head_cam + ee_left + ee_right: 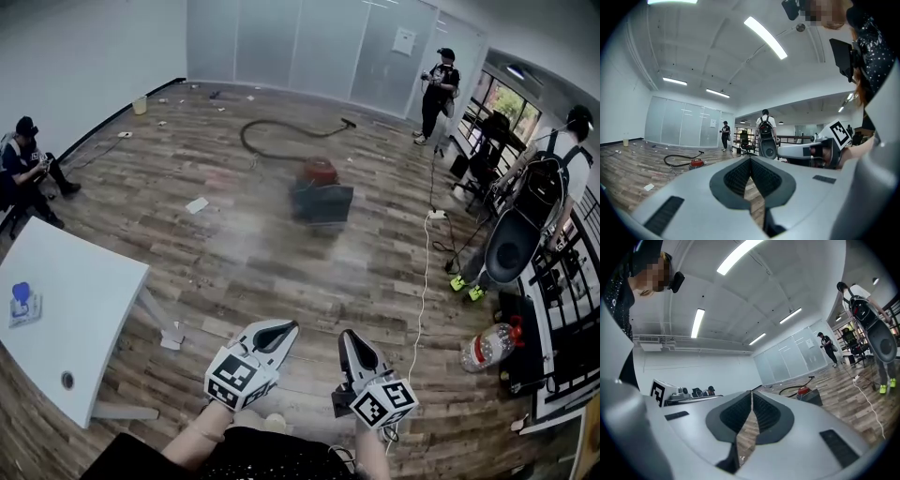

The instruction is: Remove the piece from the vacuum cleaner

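Note:
A red and dark vacuum cleaner (pixel 320 193) stands on the wood floor in the middle of the room, blurred in the head view. Its black hose (pixel 281 141) curls away behind it. The vacuum cleaner (pixel 696 163) shows small and far off in the left gripper view, and the same vacuum cleaner (pixel 804 392) far off in the right gripper view. My left gripper (pixel 287 328) and right gripper (pixel 345 336) are held low and near me, side by side, well short of the vacuum. Both are shut with nothing between their jaws.
A white table (pixel 56 309) stands at the left. A white cable (pixel 423 281) runs down the floor on the right, near a plastic bottle (pixel 487 347). One person sits at the far left, one stands at the back, another with a backpack stands at the right by chairs.

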`<state>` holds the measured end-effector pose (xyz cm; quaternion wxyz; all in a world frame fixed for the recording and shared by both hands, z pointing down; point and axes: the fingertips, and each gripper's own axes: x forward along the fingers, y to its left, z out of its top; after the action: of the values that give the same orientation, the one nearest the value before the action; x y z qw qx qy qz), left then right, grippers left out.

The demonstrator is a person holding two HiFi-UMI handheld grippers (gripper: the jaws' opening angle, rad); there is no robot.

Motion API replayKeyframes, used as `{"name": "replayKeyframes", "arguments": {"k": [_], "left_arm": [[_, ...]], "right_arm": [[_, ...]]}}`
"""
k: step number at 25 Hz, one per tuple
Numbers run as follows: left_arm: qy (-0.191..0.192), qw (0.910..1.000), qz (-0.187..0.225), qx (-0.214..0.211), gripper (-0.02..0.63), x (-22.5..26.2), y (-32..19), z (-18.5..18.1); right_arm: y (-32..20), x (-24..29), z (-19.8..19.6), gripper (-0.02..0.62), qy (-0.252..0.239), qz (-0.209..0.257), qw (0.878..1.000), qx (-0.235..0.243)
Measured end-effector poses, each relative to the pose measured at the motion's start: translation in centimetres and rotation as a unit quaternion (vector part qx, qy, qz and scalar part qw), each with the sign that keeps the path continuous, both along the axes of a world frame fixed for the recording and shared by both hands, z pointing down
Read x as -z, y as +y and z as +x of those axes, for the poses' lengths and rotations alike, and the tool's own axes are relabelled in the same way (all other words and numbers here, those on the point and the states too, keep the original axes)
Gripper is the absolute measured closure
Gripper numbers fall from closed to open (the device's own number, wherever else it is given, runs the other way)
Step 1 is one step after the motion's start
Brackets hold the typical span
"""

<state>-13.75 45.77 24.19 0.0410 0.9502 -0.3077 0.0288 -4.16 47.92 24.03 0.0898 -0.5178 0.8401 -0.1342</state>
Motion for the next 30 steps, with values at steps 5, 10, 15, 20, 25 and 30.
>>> {"name": "replayKeyframes", "arguments": {"k": [5, 10, 15, 20, 25, 30], "left_arm": [[-0.005, 0.9999, -0.004, -0.009, 0.598, -0.1, -2.7, 1.8], [-0.011, 0.9997, -0.012, -0.017, 0.598, -0.3, -5.9, 3.7], [-0.011, 0.9995, -0.019, -0.023, 0.598, -1.2, -10.5, 5.8], [-0.010, 0.9992, -0.026, -0.028, 0.598, -1.5, -17.7, 7.7], [-0.009, 0.9990, -0.026, -0.035, 0.598, -0.6, -27.0, 9.7], [-0.004, 0.9992, -0.020, -0.036, 0.598, 0.0, -36.0, 11.2]], "right_arm": [[-2.6, -0.5, 1.6, 0.584, -0.006, -0.009, 1.000, -0.002], [-5.5, -1.0, 3.3, 0.584, -0.013, -0.023, 1.000, -0.009], [-10.0, -2.0, 5.2, 0.584, -0.017, -0.033, 0.999, -0.012], [-17.0, -2.1, 7.1, 0.584, -0.019, -0.037, 0.999, -0.016], [-26.4, -0.7, 9.6, 0.584, -0.016, -0.033, 0.999, -0.024], [-35.7, 0.1, 11.7, 0.584, -0.010, -0.018, 0.999, -0.034]]}}
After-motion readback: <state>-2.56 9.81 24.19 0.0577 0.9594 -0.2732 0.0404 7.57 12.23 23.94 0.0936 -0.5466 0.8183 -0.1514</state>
